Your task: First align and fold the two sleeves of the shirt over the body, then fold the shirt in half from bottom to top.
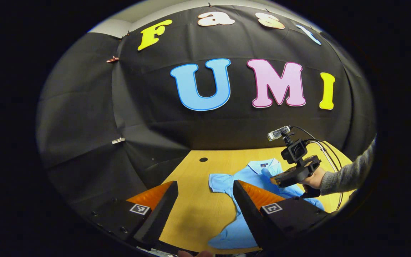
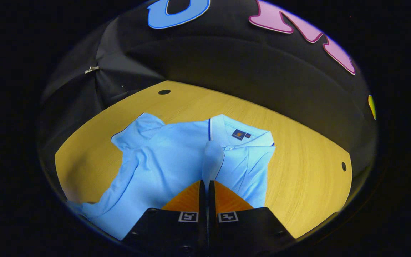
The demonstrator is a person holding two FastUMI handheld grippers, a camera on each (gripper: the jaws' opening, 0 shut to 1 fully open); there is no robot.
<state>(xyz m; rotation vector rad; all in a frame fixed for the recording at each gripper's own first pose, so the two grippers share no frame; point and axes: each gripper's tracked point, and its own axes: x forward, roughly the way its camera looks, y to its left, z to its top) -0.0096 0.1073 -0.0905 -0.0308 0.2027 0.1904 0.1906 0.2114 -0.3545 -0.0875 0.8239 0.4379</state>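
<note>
On a wooden table (image 2: 298, 142) inside the booth, a light blue polo shirt (image 2: 162, 157) lies front-up, its collar (image 2: 241, 134) toward the black cloth wall and its hem toward the person, so the long axis runs from near edge to far. Between the fingers of the right gripper (image 2: 207, 184), pressed together, rises a fold of blue fabric that appears to be the right sleeve (image 2: 212, 157), carried over the chest near the placket; holding it there looks meant to lay that sleeve onto the body. In the left gripper view, the same gripper (image 1: 275, 180) hangs above the shirt (image 1: 241, 185), gripped by a hand (image 1: 314, 178) in a grey sleeve (image 1: 350, 173). The left gripper (image 1: 205, 194) hovers with its fingers spread wide and nothing between them, above the table just beside the shirt's other sleeve (image 1: 219, 182), which is spread flat on the wood and not yet folded. By these pictures, the first fold is under way.
</note>
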